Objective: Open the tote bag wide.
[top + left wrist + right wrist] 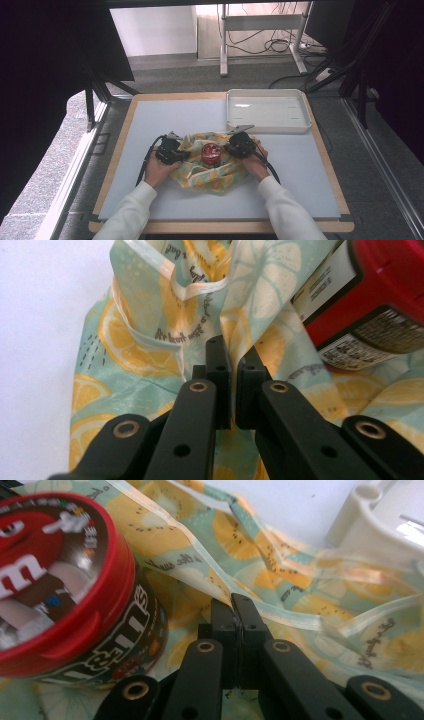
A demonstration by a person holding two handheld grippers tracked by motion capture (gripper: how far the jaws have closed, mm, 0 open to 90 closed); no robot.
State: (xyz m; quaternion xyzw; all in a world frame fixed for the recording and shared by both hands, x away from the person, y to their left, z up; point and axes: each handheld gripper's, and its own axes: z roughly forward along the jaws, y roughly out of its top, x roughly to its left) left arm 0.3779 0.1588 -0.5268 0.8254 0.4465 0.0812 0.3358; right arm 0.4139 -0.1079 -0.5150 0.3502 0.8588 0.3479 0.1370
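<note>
My left gripper (pixel 233 357) and right gripper (pixel 233 611) each pinch the lemon-print cloth (pixel 220 172) near its hemmed edges, flanking the red candy tin (pixel 211 152) mid-table, with bare tabletop (pixel 165 120) around and the white tray (pixel 267 111) behind.

Both hands are working at mid-table: left gripper (pixel 172 150) and right gripper (pixel 239 144) are sitting on opposite edges of the lemon-print cloth (pixel 210 170), red-lidded candy tub (pixel 211 152) standing between them. White tray (pixel 267 127) is lying at the table's (pixel 150 125) far right corner.
</note>
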